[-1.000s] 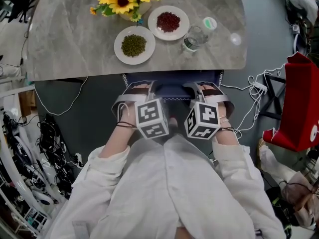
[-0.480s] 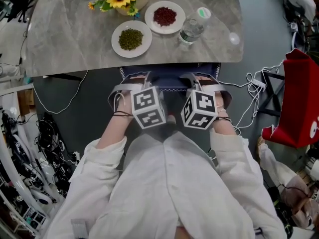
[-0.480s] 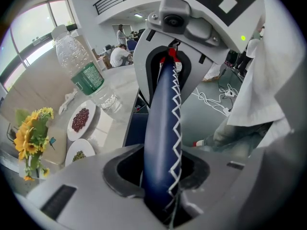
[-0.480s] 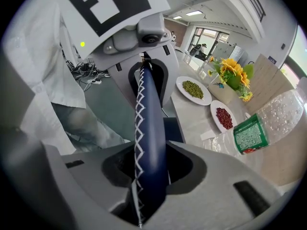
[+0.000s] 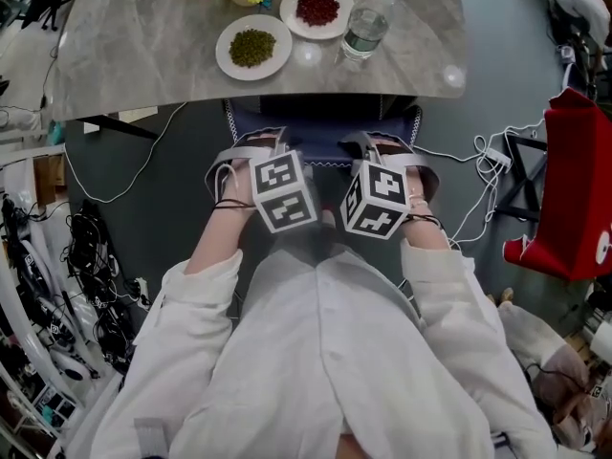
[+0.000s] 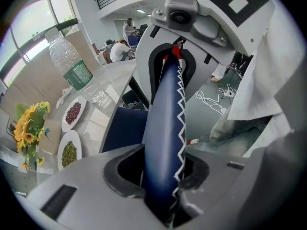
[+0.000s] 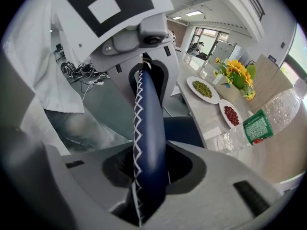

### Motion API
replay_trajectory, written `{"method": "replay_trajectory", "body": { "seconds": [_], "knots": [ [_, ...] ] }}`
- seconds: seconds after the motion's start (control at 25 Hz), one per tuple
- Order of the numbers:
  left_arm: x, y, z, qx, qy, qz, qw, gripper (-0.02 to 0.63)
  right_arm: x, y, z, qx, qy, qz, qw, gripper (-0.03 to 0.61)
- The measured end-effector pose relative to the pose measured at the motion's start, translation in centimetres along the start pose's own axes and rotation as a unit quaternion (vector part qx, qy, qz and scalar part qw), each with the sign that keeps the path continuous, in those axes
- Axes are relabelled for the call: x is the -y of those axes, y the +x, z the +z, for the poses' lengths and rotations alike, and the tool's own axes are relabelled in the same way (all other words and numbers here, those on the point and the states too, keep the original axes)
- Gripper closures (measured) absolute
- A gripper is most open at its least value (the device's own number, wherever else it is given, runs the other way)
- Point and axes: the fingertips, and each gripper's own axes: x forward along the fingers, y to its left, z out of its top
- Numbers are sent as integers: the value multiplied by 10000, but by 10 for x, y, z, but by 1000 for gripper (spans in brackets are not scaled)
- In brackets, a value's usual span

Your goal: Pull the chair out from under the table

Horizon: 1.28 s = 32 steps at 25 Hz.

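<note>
Chair (image 5: 325,122) farther out, left tongs (image 5: 271,151), right tongs (image 5: 375,151) tightening on it

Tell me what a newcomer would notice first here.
Two marker cubes stand out mid-frame, one on the left claw and one on the right claw, both clamped on the blue chair back, jaws having just closed tighter. Beyond, the grey table carries sunflowers, plates of beans and a water bottle.

My head camera looks steeply down on the bench (image 5: 143,55); both gripper cameras sit close along my fingers (image 6: 72,190), sharing the chair back (image 6: 165,128).
</note>
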Motion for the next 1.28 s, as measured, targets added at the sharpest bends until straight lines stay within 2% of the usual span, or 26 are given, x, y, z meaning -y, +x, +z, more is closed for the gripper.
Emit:
{"method": "replay_trajectory", "body": {
  "seconds": [0.28,0.72,1.08,1.28],
  "knots": [
    [45,-13,1,30,-147,41,9999,479,-42,-16,-3,68,-170,37,9998,463],
    [141,-29,3,-58,-538,-19,9985,479,-132,-42,-14,140,-478,289,9983,463],
    [197,-40,-5,-88,-537,-63,9985,478,-189,-54,-13,93,-512,233,9984,463],
    [242,-49,-13,-59,-420,-55,9991,477,-235,-62,-12,12,-351,193,9992,463]
  ]
}}
